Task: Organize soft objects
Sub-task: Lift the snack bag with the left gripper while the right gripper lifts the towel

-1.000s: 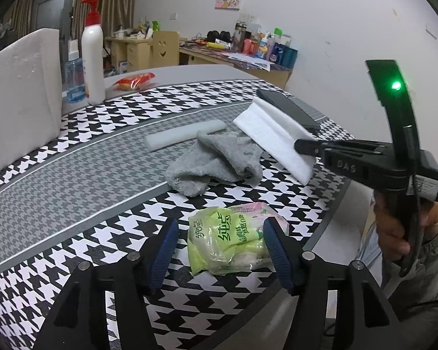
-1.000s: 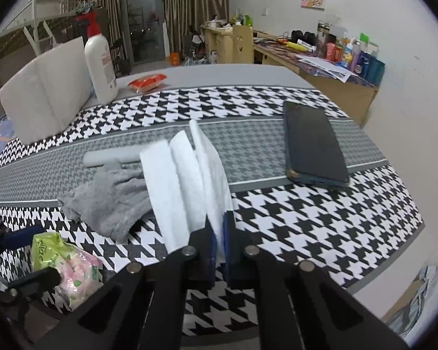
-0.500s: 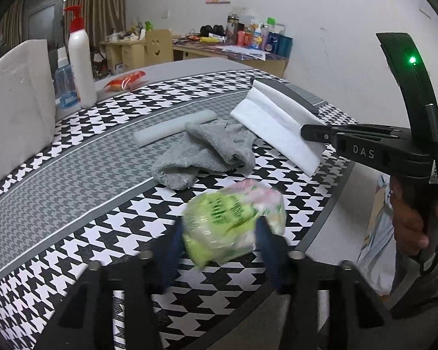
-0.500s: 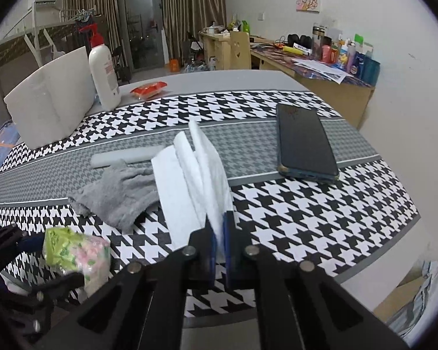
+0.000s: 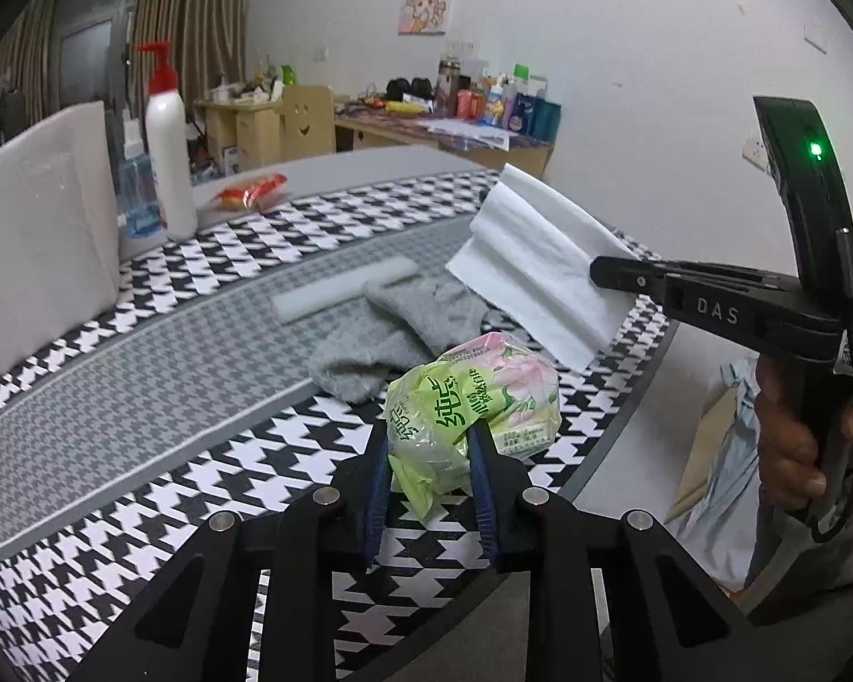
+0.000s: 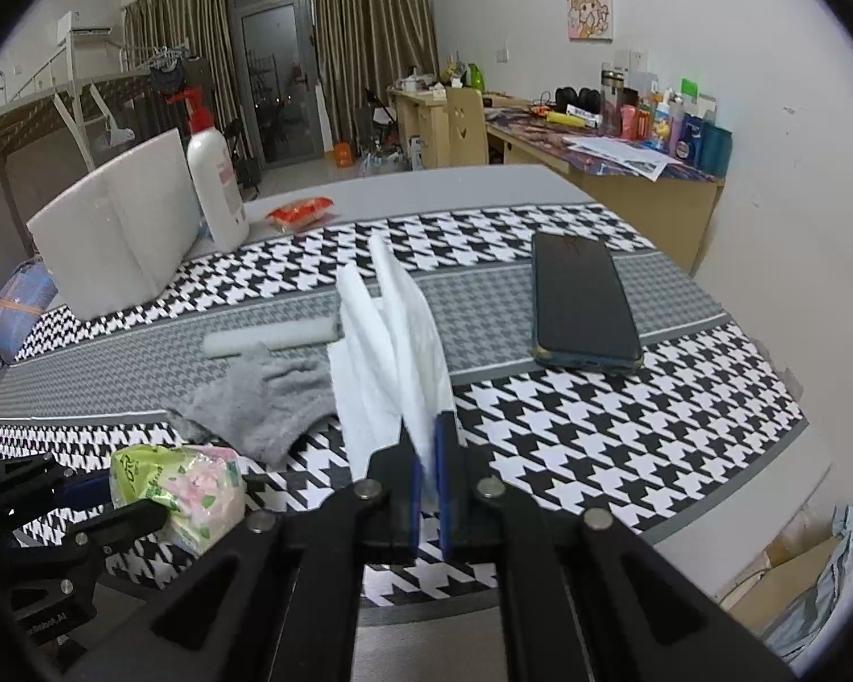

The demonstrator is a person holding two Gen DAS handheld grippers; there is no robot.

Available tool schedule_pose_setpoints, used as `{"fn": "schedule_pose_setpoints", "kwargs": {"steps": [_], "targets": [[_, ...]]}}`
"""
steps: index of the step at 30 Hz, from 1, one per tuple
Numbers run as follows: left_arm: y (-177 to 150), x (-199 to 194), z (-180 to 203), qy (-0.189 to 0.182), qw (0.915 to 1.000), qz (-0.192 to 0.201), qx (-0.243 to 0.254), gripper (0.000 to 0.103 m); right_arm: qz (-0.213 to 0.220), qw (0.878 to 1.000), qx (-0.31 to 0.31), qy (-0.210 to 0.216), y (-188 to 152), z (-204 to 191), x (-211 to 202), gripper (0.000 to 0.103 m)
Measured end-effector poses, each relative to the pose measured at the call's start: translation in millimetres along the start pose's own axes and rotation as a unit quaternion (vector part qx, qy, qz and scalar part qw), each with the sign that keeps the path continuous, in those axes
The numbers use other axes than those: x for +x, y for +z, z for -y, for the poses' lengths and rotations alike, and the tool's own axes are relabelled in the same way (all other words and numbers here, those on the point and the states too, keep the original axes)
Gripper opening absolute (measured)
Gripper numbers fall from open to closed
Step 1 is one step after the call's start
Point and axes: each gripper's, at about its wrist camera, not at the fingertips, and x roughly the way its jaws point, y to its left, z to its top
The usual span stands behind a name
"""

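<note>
A green and pink tissue pack (image 5: 472,392) sits squeezed between the blue pads of my left gripper (image 5: 431,437), whose jaws are closing on it just above the houndstooth tablecloth (image 5: 142,341) near the front edge. My right gripper (image 6: 426,443) is shut on a folded white paper towel (image 6: 392,341), which fans upward off the table. From the left wrist view the towel (image 5: 534,267) hangs at the right, above a crumpled grey cloth (image 5: 392,335). Behind the cloth lies a white foam stick (image 5: 344,290).
A dark phone (image 6: 583,307) lies flat at the right of the table. A white pump bottle (image 5: 168,170), a white foam block (image 5: 34,238) and an orange packet (image 5: 250,190) stand at the far left. The table edge runs close to both grippers.
The left jaws have closed from wide open onto the tissue pack and squeezed it. The right gripper has risen a little with the paper towel, which is now off the table.
</note>
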Motion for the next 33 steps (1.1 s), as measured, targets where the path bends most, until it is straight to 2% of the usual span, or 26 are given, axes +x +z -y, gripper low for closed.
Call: {"fn": "schedule_pose_setpoints", "kwargs": {"steps": [13, 33], "targets": [[12.4, -23.5, -18.2, 0.031, 0.9987, 0.037, -0.015, 0.028, 0.037, 0.999, -0.007, 0.010, 10.6, -7.9, -21.2, 0.007], [29.0, -51.8, -37.6, 0.070, 0.9940, 0.081, -0.024, 0.028, 0.068, 0.997, -0.017, 0.029, 25.8, -24.1, -30.3, 0.007]]}}
